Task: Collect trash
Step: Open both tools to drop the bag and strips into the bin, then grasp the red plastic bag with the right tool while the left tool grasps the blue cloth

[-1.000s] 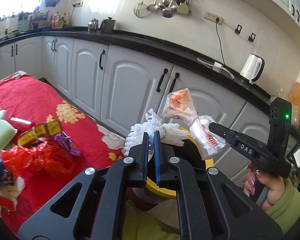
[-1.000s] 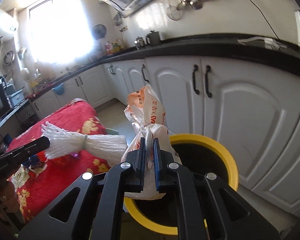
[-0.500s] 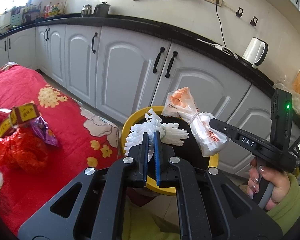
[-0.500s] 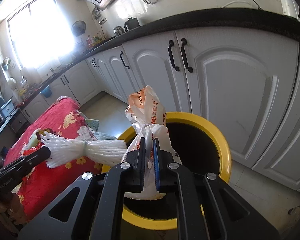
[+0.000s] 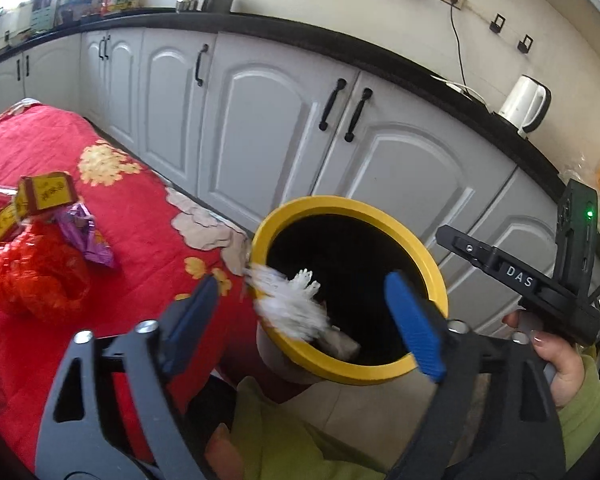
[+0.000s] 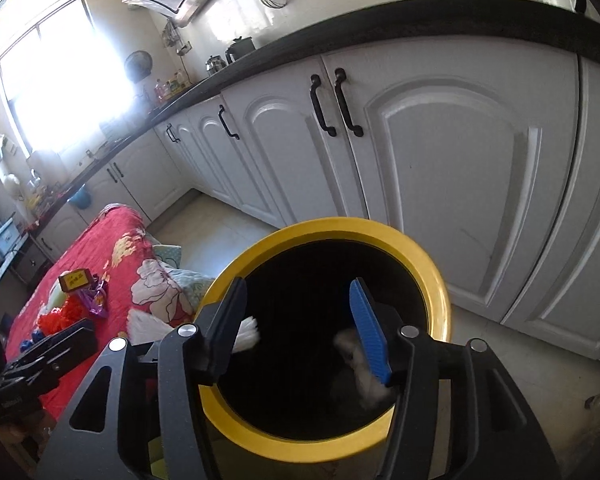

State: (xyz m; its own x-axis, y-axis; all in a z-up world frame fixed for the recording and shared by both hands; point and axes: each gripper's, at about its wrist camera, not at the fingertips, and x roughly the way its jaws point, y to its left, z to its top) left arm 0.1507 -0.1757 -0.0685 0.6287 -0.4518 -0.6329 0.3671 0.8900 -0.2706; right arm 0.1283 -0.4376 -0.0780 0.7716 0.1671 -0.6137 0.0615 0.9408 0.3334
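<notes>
With both my left hand-held gripper (image 5: 302,320) and right hand-held gripper (image 6: 300,326) spread over the yellow bin (image 5: 428,256), the red bag (image 5: 36,280) looks light and crinkly, best pinched at a bunched fold.

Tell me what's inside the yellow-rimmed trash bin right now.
Inside the yellow-rimmed trash bin, a pale bag lies low by the right gripper. White foam netting blurs across the near rim under the open left gripper. The bottom is too dark to read.
</notes>
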